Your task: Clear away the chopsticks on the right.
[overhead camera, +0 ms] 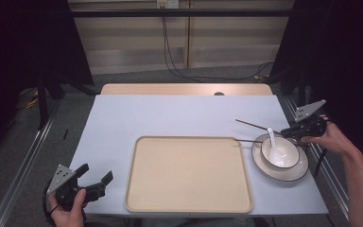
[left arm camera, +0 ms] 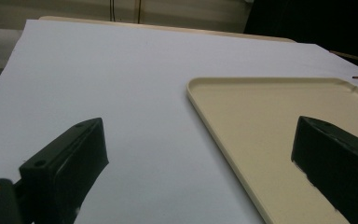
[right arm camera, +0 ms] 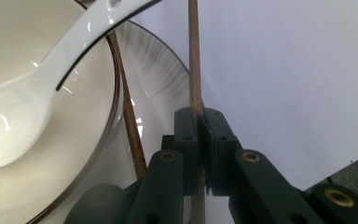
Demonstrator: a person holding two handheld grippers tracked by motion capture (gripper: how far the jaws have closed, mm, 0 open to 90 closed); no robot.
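A white bowl (overhead camera: 283,156) stands on a dark-rimmed plate (overhead camera: 283,176) at the table's right, with a white spoon (overhead camera: 272,140) resting in it. In the right gripper view the spoon (right arm camera: 37,93) lies in the bowl (right arm camera: 51,177). My right gripper (overhead camera: 297,132) is at the plate's far right rim, shut on a brown chopstick (right arm camera: 194,56) that points away over the table. A second chopstick (right arm camera: 129,121) lies across the plate (right arm camera: 161,74) beside the bowl. Near the front left corner my left gripper (overhead camera: 96,180) is open, with nothing between its fingers.
A large beige tray (overhead camera: 189,179) with nothing on it sits at the front middle of the white table; its near corner (left arm camera: 200,88) lies ahead of the left gripper. A wooden strip borders the far edge. Cables hang behind the table.
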